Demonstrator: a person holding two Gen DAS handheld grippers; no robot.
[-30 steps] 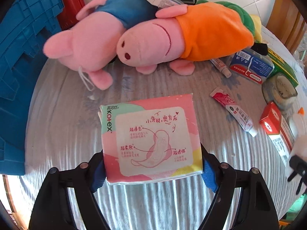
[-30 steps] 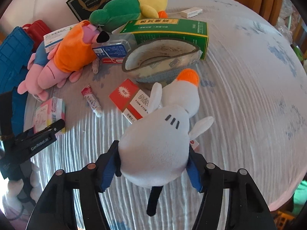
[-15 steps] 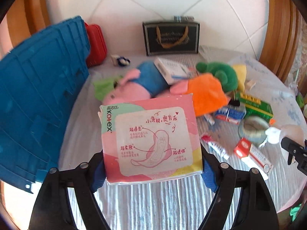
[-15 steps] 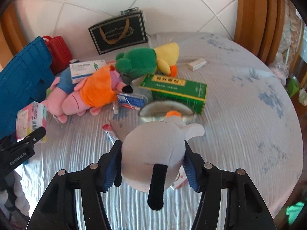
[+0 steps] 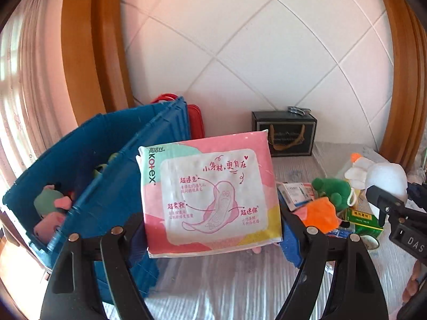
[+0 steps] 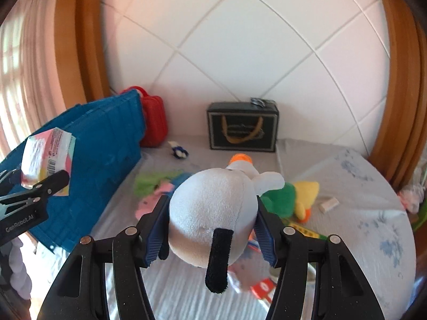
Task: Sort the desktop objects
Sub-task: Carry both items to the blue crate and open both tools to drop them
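The left gripper [image 5: 213, 229] holds a pink Kotex pad pack [image 5: 209, 194] between its jaws — the blue pads press on the pack's lower left and lower right edges, and the printed face stands upright toward the camera. The jaws are wide apart, because the pack is wide. The pack is lifted above the desk [image 5: 213, 288], just to the right of the blue crate [image 5: 88, 176]. Inside the blue crate some soft toys lie, pink and green.

The right gripper [image 6: 210, 229] holds a white plush duck [image 6: 210, 208]; its jaws are about half open and squeeze the round body from both sides. The black tail hangs down toward the camera, the orange beak points away. The duck is also raised over the desk, well to the right of the blue crate, with a green and yellow plush [image 6: 291, 200] on the desk beyond it. A black gift box [image 6: 242, 126] stands against the tiled wall, further right of the crate.
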